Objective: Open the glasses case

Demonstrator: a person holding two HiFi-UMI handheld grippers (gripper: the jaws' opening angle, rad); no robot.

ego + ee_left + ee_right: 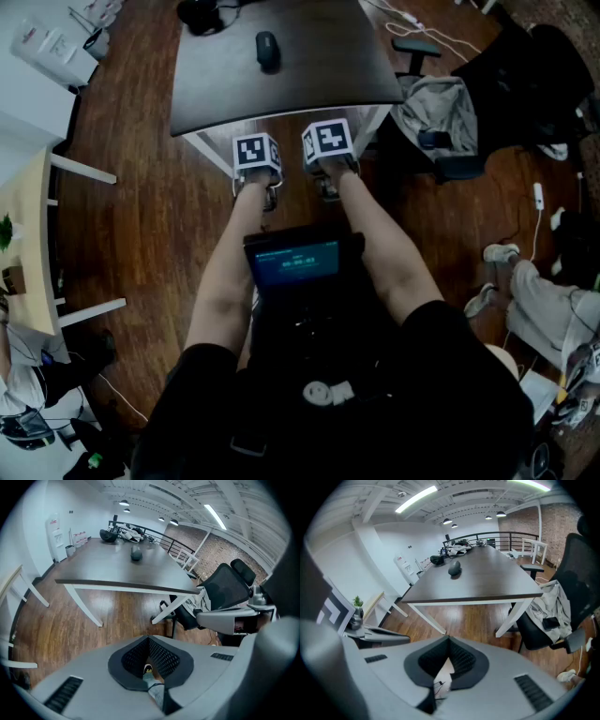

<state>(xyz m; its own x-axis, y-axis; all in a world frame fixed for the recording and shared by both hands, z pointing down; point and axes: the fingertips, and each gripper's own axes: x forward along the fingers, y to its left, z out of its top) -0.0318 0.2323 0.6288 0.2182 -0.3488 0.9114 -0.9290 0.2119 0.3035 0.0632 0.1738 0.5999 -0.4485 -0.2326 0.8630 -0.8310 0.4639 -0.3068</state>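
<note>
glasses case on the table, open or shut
Shut, it seems: the case lies on the table as one rounded dark lump, with no lid raised in any view.

At twelve o'clock I've got the glasses case (268, 50), too small to tell lid up or down. The table (328, 75) is cut off up top, and the dark clutter (200, 13) at eleven is unreadable.

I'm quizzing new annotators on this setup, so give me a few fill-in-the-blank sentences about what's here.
1. The glasses case lies on the ____.
2. The left gripper and the right gripper are both ____, with nothing held.
3. A grey garment is draped over the office ____.

Missing words: table; shut; chair.
</note>
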